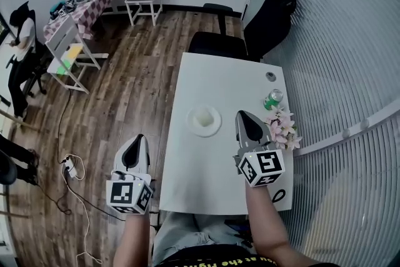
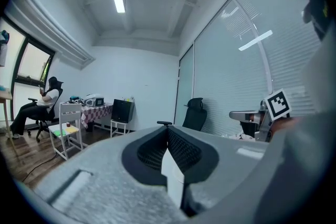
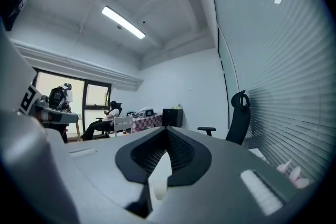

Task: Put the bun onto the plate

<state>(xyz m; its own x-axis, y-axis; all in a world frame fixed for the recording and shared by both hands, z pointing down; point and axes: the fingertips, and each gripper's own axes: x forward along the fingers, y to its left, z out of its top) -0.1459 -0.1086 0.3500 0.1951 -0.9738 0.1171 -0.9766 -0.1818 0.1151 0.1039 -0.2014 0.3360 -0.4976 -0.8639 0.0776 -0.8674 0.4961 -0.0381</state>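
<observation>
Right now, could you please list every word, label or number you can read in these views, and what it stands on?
No text can be read for certain.
Yellow print on the shirt: too blurred to read.
Green can: label too small to read.
Left cube, right cube: square marker patterns only, no words.

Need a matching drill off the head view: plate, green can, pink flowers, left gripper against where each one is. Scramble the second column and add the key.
Things:
1. plate
2. green can
3. pink flowers
4. left gripper

Places:
A. over the wood floor, left of the table
B. middle of the table
C. table's right edge, right beside the right gripper
D. table's right side, just beyond the flowers

Pairs: 1-B, 2-D, 3-C, 4-A
</observation>
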